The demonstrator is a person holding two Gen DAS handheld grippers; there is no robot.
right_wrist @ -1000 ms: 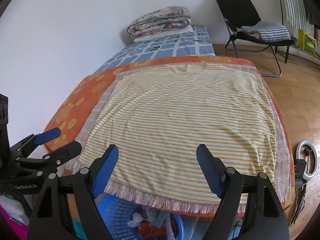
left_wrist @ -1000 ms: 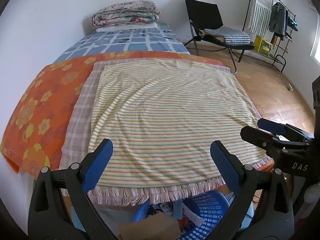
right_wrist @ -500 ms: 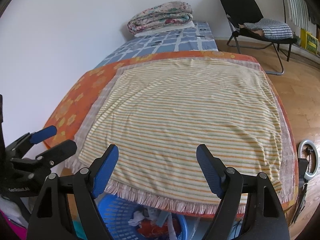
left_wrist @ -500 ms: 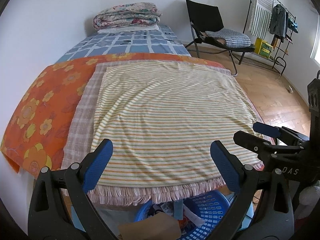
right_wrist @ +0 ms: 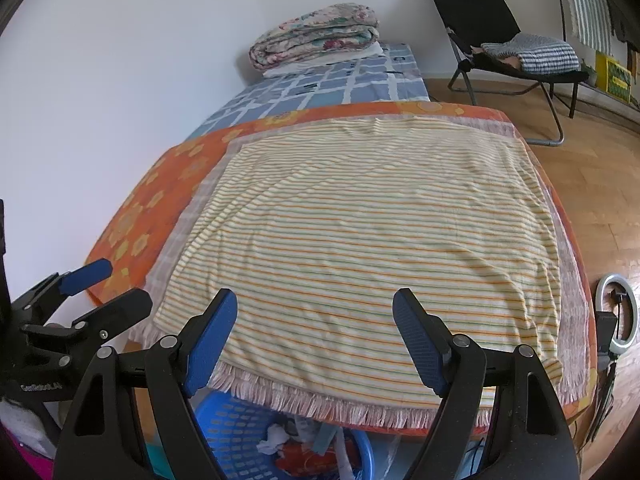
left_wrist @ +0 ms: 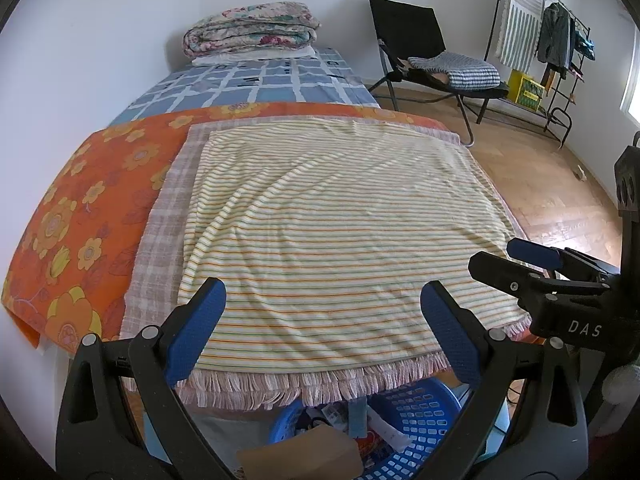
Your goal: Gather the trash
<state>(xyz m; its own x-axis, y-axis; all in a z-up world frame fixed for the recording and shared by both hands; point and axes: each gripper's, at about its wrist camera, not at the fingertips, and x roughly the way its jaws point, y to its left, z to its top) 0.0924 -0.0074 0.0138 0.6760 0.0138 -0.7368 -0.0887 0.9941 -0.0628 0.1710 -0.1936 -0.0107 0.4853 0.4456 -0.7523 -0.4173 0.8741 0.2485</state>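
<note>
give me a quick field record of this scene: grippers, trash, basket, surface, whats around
left gripper: open, empty, above the near edge of the striped cloth
right gripper: open, empty, beside the left one
blue basket: on the floor under the fringed edge, partly hidden
trash: paper and wrappers already in the basket
striped cloth: spread flat, no trash visible on it
orange floral sheet: under the cloth, showing at its left
folded quilt: at the far end of the bed
black folding chair: on the wood floor, holding a folded blanket
</note>
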